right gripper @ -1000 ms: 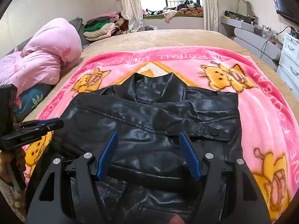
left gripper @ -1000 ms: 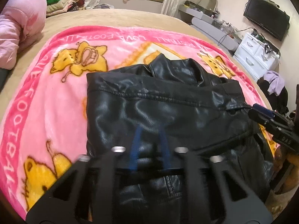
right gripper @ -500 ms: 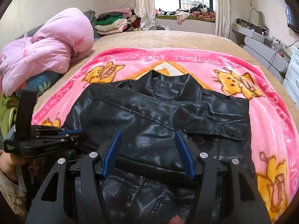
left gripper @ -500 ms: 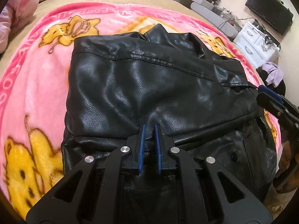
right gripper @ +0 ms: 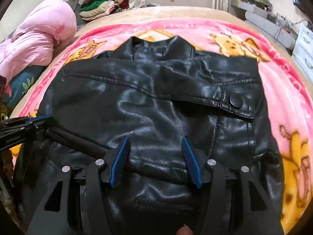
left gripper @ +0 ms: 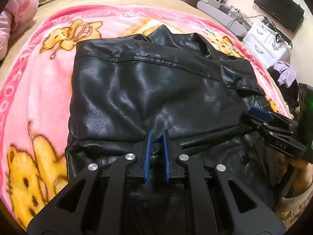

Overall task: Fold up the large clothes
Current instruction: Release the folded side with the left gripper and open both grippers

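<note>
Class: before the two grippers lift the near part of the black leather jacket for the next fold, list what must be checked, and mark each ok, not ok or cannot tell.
1. Sleeves of the leather jacket folded across its body: ok.
2. Jacket lies wholly on the pink blanket: cannot tell, near end hidden.
3. Left gripper gripping the leather: cannot tell; jaws nearly shut, slightly opening.
4. Right gripper clamped: not ok; jaws apart, closing, leather between them.
5. Collar flat: ok.
</note>
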{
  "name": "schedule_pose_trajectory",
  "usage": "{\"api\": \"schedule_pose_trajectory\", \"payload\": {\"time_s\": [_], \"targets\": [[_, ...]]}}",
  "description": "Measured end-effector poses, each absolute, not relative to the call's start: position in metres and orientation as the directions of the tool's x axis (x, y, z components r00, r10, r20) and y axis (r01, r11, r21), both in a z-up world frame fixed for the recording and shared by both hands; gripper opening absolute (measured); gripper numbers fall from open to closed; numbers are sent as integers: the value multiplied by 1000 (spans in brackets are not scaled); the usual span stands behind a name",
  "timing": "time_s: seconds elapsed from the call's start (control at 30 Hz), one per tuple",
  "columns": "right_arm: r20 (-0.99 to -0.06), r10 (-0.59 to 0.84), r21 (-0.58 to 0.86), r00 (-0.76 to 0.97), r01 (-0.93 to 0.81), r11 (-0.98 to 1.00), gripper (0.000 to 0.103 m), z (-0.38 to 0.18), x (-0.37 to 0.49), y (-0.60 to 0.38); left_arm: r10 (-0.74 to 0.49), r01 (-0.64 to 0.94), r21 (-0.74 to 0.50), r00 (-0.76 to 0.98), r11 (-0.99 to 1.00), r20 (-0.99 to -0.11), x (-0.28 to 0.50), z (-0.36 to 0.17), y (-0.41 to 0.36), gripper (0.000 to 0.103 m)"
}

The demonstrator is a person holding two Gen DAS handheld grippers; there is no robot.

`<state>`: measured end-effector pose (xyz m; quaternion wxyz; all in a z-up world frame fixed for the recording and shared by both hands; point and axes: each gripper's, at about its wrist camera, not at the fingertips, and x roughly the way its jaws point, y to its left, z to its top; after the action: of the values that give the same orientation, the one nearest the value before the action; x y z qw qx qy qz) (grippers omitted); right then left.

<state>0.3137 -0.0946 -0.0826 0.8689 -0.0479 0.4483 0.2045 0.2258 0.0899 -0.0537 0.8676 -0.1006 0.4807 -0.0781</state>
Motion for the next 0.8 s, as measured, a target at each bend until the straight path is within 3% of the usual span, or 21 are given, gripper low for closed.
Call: {"api": "schedule_pose_trajectory", "payload": {"time_s": [0.2,0.33,0.4,0.5,0.57,0.8], "targets": [[-763,340,122,549,-393,911,61,-66,298,-99,-266,62,-275,521,959,-811,221,-47,87,25],[-742,363,157,563,-381,911,73,-57,289,-103,-282,58,-297,531,953,-799,218,-39,92,40],[-734,373,172,567,-376,910,77,-53,286,-103,-276,57,-292,540,955,-796,217,-35,94,41],[-725,373,173,579,-371,912,84,-47,281,-104,-261,47,-283,552,958,-792,214,-30,96,64],[-717,374,177,588,-366,914,88,-43,278,-105,-249,29,-283,564,959,-787,212,-28,100,92],[-696,371,180,615,-350,919,95,-34,268,-107,-195,-4,-246,597,969,-778,199,-17,108,94]]}}
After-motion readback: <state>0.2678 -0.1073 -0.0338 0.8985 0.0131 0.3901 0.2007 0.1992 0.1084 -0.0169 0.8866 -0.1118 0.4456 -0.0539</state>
